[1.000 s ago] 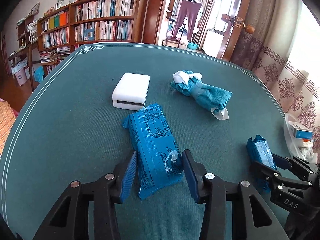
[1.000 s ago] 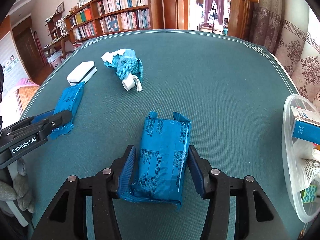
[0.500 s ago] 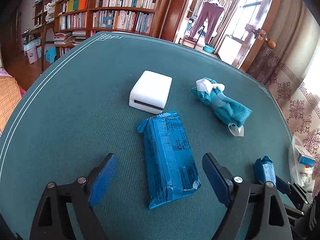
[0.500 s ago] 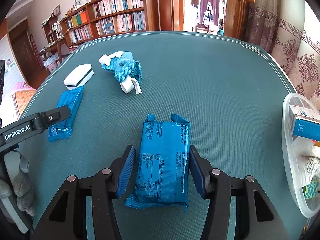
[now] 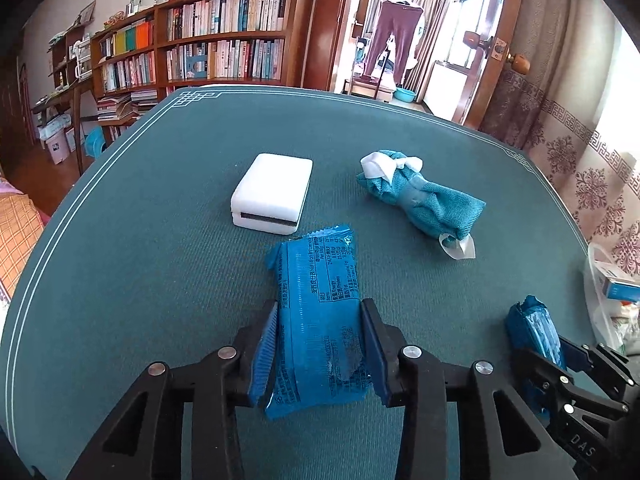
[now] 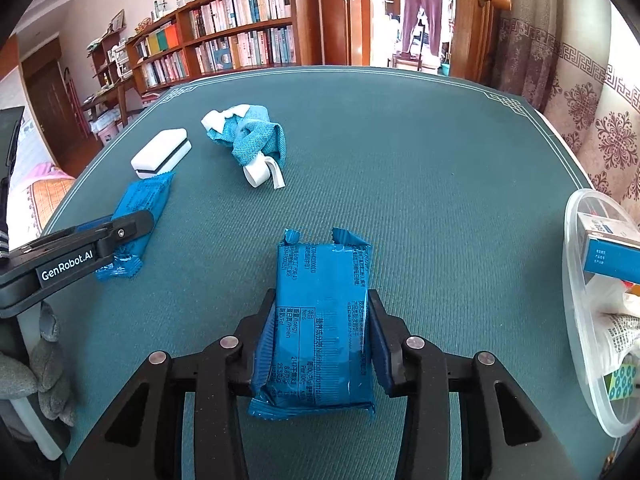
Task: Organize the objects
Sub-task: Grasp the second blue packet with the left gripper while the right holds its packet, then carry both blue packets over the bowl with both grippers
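My left gripper [image 5: 320,344] is shut on a blue snack packet [image 5: 316,304] that lies on the green table; the same packet shows under the left gripper arm in the right wrist view [image 6: 140,204]. My right gripper [image 6: 322,340] is shut on a second blue snack packet [image 6: 324,312], also seen at the right edge of the left wrist view [image 5: 534,330]. A white box [image 5: 274,192] and a teal cloth bundle [image 5: 424,196] with white parts lie beyond the left packet.
A clear plastic tub [image 6: 576,320] holding a blue-and-white carton and other packets stands at the table's right edge. The table cloth [image 6: 420,168] stretches back towards a bookshelf [image 5: 208,56] and an open door.
The left gripper opened wide half a second ago and has now closed again on its packet, further along it. The right gripper has kept hold of its packet.
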Tool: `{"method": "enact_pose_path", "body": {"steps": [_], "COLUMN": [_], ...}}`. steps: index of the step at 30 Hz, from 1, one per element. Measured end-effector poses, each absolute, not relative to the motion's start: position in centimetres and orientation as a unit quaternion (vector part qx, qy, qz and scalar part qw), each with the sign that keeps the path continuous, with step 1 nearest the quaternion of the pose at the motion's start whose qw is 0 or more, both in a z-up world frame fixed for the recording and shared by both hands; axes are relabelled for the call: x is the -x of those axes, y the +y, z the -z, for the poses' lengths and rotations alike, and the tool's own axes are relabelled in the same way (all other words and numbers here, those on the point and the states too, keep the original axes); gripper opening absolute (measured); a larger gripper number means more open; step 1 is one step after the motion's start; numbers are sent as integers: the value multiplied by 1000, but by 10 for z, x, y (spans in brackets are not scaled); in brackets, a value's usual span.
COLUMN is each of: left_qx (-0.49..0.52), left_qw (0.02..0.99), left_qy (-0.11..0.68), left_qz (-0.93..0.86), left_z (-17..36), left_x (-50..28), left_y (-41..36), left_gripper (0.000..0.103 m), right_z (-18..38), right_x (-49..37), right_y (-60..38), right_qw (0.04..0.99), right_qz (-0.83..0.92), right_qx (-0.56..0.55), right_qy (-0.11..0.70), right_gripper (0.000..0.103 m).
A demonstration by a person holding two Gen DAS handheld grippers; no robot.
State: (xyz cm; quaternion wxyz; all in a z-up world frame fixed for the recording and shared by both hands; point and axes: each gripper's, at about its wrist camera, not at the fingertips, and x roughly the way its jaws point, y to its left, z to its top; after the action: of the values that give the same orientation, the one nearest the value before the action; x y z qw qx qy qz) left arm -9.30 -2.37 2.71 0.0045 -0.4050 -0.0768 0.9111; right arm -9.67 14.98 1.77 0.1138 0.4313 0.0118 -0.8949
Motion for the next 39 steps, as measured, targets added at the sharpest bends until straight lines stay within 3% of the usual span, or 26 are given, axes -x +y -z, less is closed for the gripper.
{"method": "enact_pose_path", "body": {"steps": [23,39], "left_qx": [377,366], "left_qw": [67,130], "left_qy": [-40,-5], "left_qz": [-923,-922], "left_z": [-60,-79], "left_x": [71,60], "left_y": [36,102], "left_gripper": [42,42], "right_z": [-69,-111], "right_x": [55,33], "right_y": [191,280], "right_qw": [127,67], "right_qz": [910,935], "right_qx": [-394,-344], "right_qy": [-25,-60], "right_gripper": [42,42]}}
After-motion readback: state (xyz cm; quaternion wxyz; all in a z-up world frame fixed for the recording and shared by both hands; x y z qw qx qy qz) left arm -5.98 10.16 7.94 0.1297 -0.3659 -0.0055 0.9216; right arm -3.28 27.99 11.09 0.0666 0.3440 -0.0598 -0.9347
